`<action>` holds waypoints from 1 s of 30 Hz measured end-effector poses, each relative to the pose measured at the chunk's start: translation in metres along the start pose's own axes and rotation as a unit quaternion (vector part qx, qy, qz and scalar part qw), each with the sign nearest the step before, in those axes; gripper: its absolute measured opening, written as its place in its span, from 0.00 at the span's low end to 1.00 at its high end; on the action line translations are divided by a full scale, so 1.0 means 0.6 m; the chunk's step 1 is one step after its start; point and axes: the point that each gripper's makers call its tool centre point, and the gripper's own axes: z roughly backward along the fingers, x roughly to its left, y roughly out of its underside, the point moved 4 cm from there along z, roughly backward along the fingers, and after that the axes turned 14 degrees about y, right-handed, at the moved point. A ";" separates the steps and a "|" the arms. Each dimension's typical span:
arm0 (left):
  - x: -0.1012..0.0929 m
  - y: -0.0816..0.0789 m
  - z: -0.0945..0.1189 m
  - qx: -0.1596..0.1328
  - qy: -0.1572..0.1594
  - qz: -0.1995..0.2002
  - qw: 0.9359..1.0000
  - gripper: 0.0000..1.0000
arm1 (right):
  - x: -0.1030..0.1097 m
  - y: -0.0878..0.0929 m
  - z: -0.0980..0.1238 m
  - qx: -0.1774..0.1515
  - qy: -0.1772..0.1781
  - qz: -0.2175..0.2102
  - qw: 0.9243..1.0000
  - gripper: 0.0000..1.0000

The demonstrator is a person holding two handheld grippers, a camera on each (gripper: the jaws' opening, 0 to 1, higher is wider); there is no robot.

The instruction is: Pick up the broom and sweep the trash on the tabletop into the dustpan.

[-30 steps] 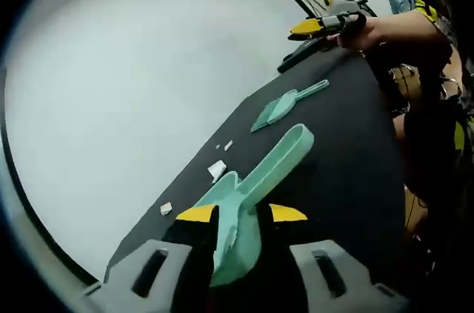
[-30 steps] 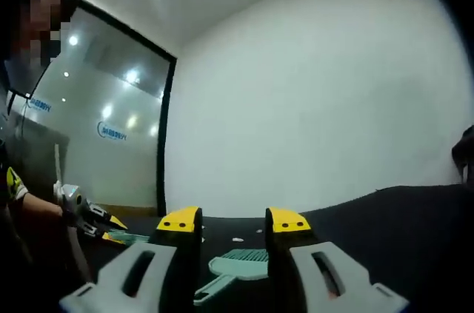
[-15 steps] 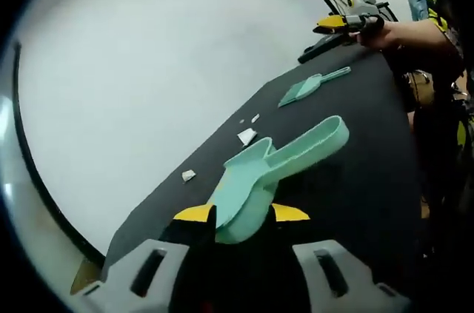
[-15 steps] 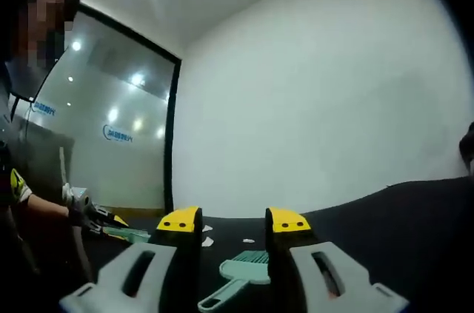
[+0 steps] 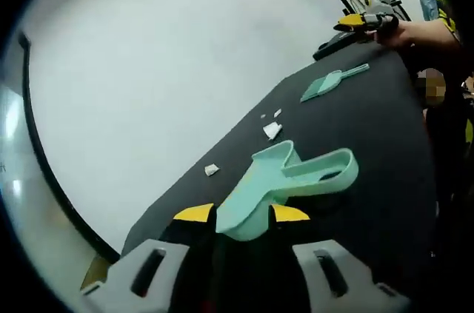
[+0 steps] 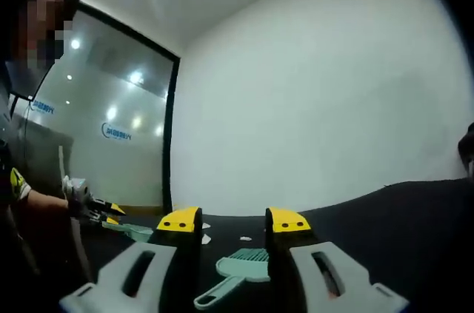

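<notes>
The dustpan (image 5: 285, 187) is clamped in the left gripper (image 5: 241, 214); beyond it, paper scraps (image 5: 272, 130) could be scattered if the broom (image 6: 241, 272), framed by the right gripper's (image 6: 232, 220) parted jaws, is swept hard.

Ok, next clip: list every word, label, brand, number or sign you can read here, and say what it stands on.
Blue logo with lettering on the glass wall, right gripper view: too small and blurred to read.
Dustpan, broom, black tabletop, paper scraps and both grippers' yellow-tipped fingers: no text visible.
</notes>
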 end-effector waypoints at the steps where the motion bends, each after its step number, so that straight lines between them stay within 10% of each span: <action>1: 0.003 -0.012 0.004 -0.005 -0.002 -0.003 1.000 0.26 | 0.000 0.000 0.000 0.001 0.000 0.000 1.000 0.32; 7: 0.049 -0.110 0.019 -0.100 -0.035 0.077 0.991 0.29 | -0.008 0.019 -0.001 0.056 0.024 0.053 0.997 0.32; 11: -0.043 -0.187 -0.035 -0.124 0.073 0.047 0.989 0.33 | -0.004 0.046 0.004 0.120 0.009 0.081 0.989 0.32; 15: -0.136 -0.239 -0.098 -0.145 0.142 0.021 0.979 0.33 | -0.011 0.039 0.008 0.117 0.011 0.101 0.988 0.32; 23: -0.157 -0.279 -0.160 -0.170 0.163 0.090 0.968 0.34 | -0.021 0.018 0.015 0.124 0.009 0.150 0.981 0.33; 30: -0.158 -0.259 -0.237 -0.120 0.163 0.145 0.969 0.32 | -0.025 0.015 -0.003 0.131 0.002 0.179 0.975 0.33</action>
